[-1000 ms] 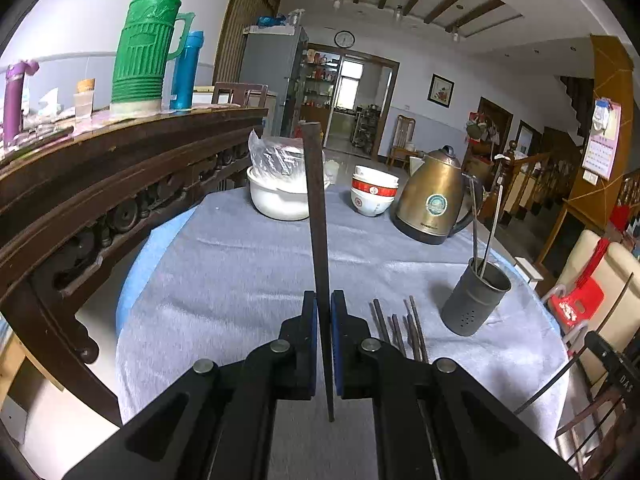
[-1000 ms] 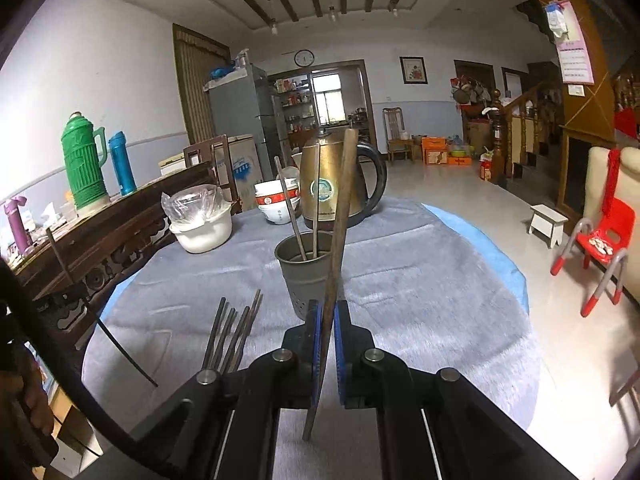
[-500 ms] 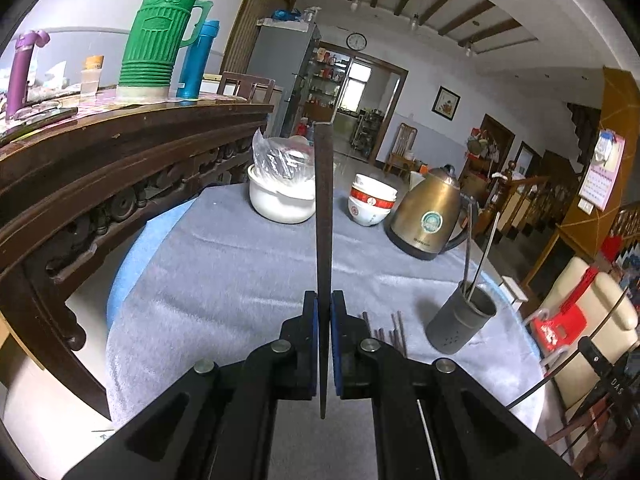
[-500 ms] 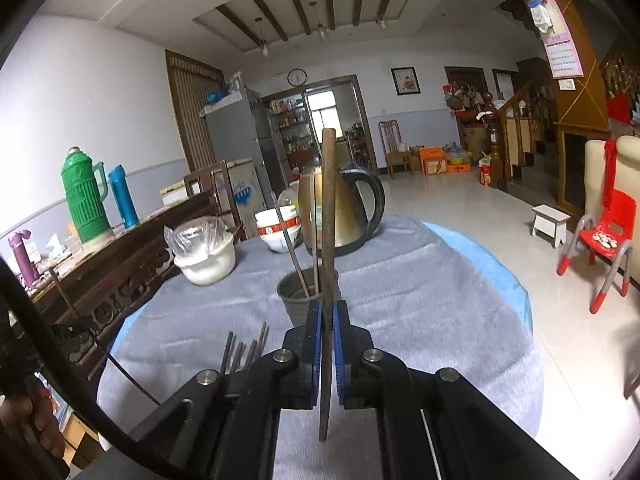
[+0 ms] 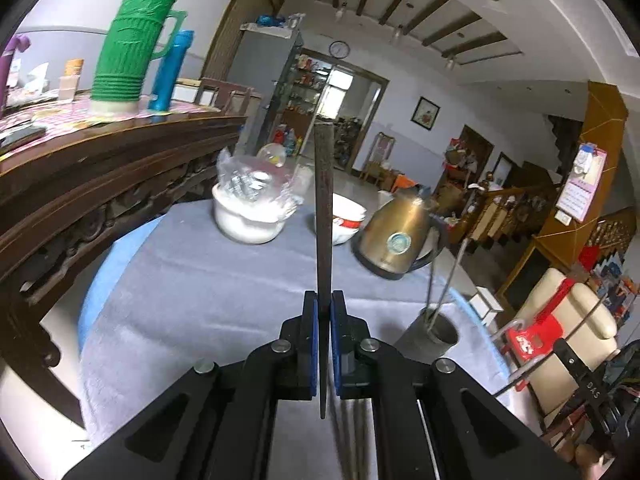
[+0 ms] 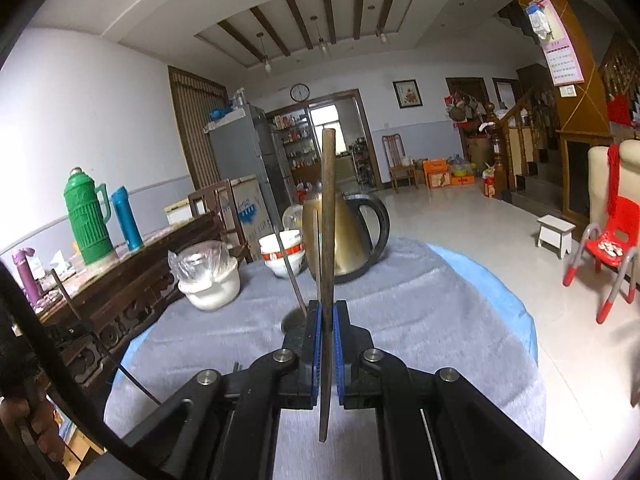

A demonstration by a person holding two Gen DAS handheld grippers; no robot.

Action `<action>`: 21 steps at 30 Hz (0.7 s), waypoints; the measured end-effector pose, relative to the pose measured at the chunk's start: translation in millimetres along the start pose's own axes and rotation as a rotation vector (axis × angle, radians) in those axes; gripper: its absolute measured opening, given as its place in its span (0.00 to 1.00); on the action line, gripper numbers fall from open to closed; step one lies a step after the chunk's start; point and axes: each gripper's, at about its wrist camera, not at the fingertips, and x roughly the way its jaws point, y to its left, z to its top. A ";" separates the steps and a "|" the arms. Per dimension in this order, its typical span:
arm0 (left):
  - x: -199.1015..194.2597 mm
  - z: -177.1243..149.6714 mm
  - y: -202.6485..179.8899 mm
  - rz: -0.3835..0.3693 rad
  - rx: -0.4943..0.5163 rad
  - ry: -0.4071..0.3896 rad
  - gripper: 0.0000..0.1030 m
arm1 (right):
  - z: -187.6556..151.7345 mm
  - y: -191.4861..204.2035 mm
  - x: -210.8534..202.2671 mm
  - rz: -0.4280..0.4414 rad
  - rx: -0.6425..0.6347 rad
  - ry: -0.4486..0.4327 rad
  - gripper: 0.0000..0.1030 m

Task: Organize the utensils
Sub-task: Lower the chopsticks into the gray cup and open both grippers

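Chopsticks, one clamped in each gripper, partly hide the holder.

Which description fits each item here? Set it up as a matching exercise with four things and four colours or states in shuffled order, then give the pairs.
Things:
1. left gripper
2. kettle
3. utensil holder
4. tall thermos

Descriptions:
A. green, on the wooden sideboard
B. grey cup with two chopsticks standing in it
C. brass-coloured, on the grey cloth
D. shut on a dark chopstick

Pairs: 1-D, 2-C, 3-B, 4-A
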 end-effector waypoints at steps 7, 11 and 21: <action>16.4 25.8 -32.7 -0.109 -0.007 -0.009 0.06 | 31.5 -0.5 9.9 0.024 0.009 -0.069 0.06; 31.2 41.5 -58.1 -0.167 0.001 -0.019 0.06 | 50.7 0.4 18.5 0.031 0.010 -0.122 0.06; 93.3 59.7 -116.6 -0.228 0.034 0.033 0.06 | 75.1 0.6 71.8 0.048 -0.005 -0.113 0.06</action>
